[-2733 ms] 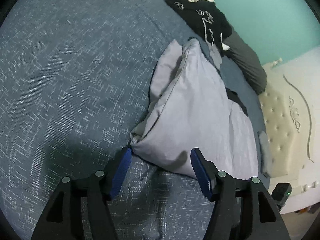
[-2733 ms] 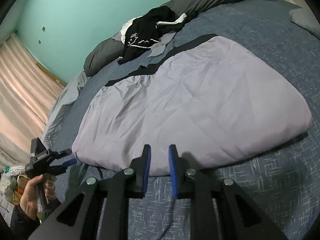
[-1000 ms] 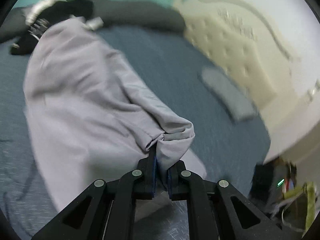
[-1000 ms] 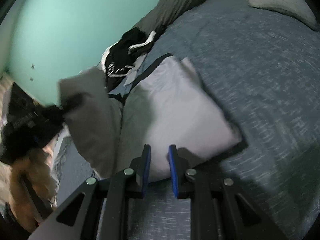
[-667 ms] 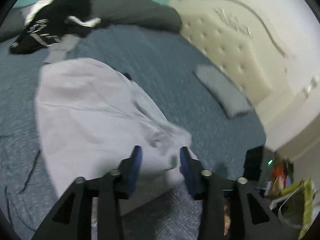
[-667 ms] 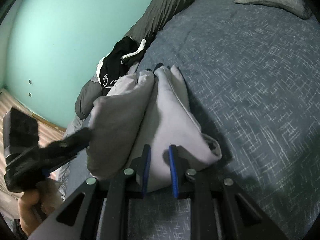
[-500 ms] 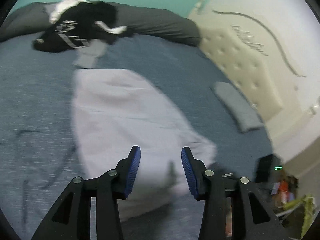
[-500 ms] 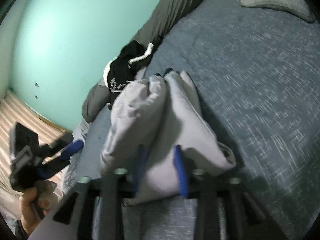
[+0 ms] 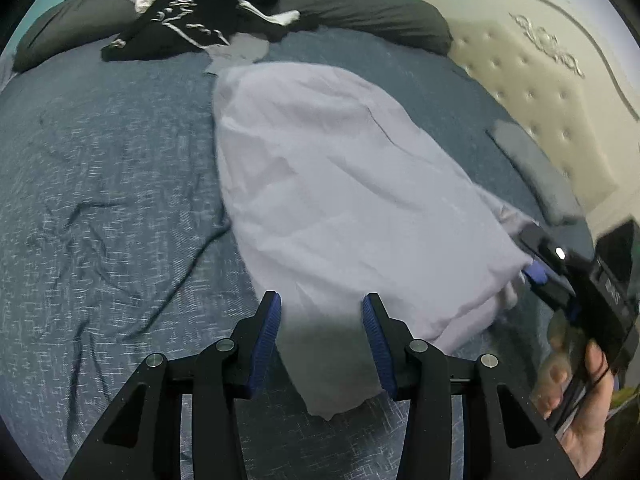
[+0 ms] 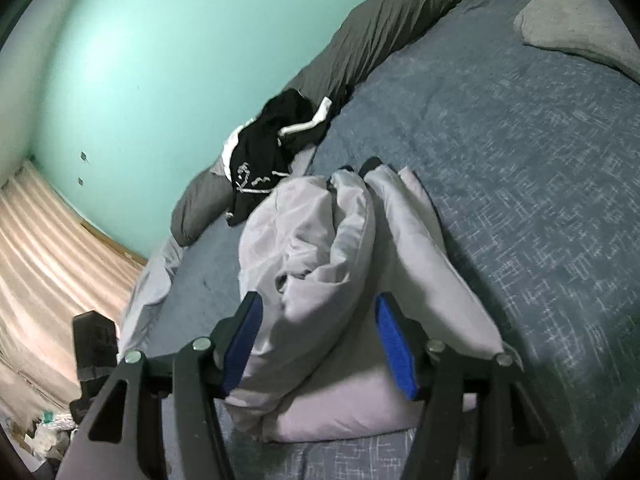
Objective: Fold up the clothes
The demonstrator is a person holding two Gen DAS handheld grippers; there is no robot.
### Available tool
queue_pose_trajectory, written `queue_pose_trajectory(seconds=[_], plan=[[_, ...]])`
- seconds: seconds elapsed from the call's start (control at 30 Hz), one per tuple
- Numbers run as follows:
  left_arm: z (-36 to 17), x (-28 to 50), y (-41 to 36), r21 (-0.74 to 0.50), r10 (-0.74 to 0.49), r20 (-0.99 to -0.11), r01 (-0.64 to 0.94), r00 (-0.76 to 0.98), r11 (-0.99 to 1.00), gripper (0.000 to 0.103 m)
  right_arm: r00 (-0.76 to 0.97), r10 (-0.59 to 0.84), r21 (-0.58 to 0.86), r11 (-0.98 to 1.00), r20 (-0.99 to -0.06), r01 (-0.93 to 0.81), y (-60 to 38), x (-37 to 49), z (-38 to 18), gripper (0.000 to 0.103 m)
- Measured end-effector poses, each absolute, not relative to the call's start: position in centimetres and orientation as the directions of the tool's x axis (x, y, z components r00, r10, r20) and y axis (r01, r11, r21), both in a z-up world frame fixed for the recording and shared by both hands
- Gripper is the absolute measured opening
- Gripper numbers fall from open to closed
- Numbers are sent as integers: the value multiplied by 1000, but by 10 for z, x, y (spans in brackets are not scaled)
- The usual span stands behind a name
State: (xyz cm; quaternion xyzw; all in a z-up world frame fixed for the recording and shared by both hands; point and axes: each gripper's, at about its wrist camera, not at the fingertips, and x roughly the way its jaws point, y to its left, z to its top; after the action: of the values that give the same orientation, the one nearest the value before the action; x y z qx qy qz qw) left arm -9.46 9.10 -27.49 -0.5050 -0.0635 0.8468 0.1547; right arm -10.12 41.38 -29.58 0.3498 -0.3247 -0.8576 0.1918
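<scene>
A light lavender-grey garment [image 9: 340,200] lies folded lengthwise on the blue bedspread [image 9: 100,200]. My left gripper [image 9: 322,312] is open and empty, its jaws apart over the garment's near edge. In the right wrist view the same garment [image 10: 352,272] is a thick folded bundle. My right gripper [image 10: 318,336] is open, its jaws standing on either side of the bundle's near end without pinching it. The right gripper also shows in the left wrist view [image 9: 536,272] at the garment's right corner.
A black garment with white print [image 9: 200,12] lies on a long dark grey bolster [image 9: 360,8] at the far side. A small grey folded cloth [image 9: 532,168] lies near the cream tufted headboard [image 9: 540,80]. A teal wall [image 10: 160,60] stands behind.
My left gripper carried the garment's edge across, let it go and opened. My right gripper, shut before, has opened around the bundle's end. The garment went from spread flat to folded.
</scene>
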Motion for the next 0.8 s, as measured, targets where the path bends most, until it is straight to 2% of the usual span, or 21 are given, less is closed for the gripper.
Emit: queue_pose_trajectory(seconds=[0.1, 0.13, 0.17, 0.2, 0.23, 0.3, 0.5, 0.7, 0.8], plan=[[-278, -96, 96, -260, 324, -839, -203, -437, -944, 46, -652, -572, 694, -713, -497, 98, 409, -110, -306, 59], [-279, -97, 96, -260, 325, -840, -203, -435, -944, 46, -644, -581, 699, -708, -498, 98, 409, -112, -309, 56], [-279, -97, 97, -261, 326, -840, -203, -433, -944, 46, -636, -589, 705, -703, -498, 98, 409, -114, -312, 48], [-279, -97, 97, -260, 325, -841, -204, -431, -944, 46, -633, -591, 705, -702, -500, 99, 409, -115, -314, 30], [-278, -97, 98, -258, 324, -843, -206, -430, -944, 46, -634, -591, 703, -703, -499, 102, 410, -115, -314, 19], [-277, -97, 100, -252, 320, -845, -209, -427, -945, 46, -637, -595, 709, -697, -490, 105, 414, -114, -311, 8], [-268, -95, 106, -228, 307, -846, -225, -436, -947, 46, -703, -548, 676, -725, -453, 130, 427, -86, -282, 6], [-282, -93, 126, -182, 273, -877, -253, -396, -950, 46, -677, -516, 683, -730, -525, 27, 446, -74, -311, 6], [-288, -92, 130, -168, 260, -885, -255, -387, -952, 47, -656, -521, 707, -707, -545, -25, 455, -75, -327, 15]])
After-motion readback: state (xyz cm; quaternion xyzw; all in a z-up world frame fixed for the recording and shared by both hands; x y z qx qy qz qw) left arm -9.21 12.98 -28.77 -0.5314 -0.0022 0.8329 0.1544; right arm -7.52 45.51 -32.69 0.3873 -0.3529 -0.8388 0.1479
